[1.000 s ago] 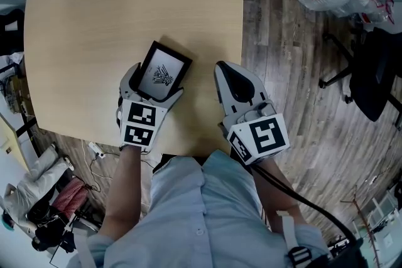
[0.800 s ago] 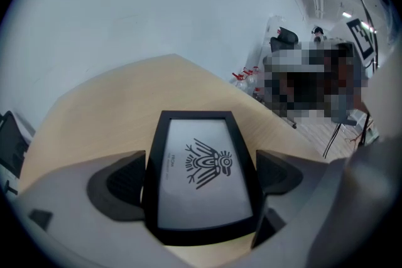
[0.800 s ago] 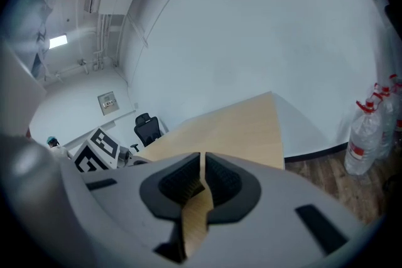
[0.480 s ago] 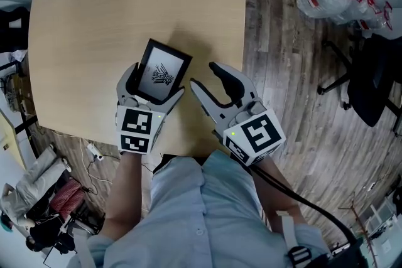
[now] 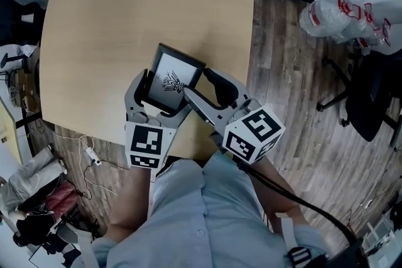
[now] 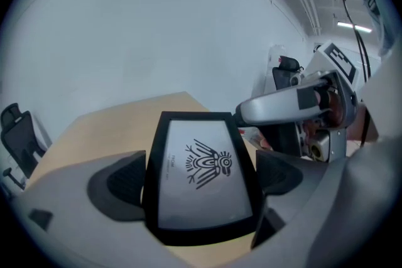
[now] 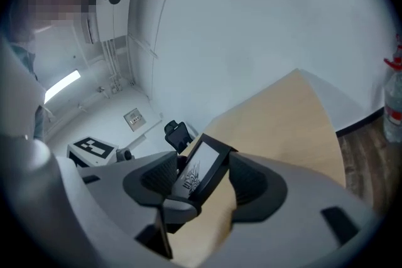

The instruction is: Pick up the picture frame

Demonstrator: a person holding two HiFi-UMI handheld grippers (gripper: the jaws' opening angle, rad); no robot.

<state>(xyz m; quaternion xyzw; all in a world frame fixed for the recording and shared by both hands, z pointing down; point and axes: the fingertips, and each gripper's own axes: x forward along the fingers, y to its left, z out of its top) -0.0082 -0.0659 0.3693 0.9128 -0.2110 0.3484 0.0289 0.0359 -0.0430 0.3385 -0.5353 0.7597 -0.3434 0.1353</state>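
One picture frame (image 5: pixel 174 77), two claws, namely the left claw (image 5: pixel 160 96) and the right claw (image 5: pixel 199 85), one counter (image 5: pixel 125 9), one office chair (image 5: pixel 369 81) and one clear plastic bundle (image 5: pixel 342 14) are counted.

Office-like room, pale wood table (image 5: pixel 125 22), black swivel chair (image 5: pixel 372 81), plank floor (image 5: pixel 295 91), white walls (image 6: pixel 157 41)

Picture frame (image 5: pixel 174 75) in left tool (image 5: pixel 159 97) above the table (image 5: pixel 125 9), opening jaws of right tool (image 5: pixel 199 84) astride the frame's corner.
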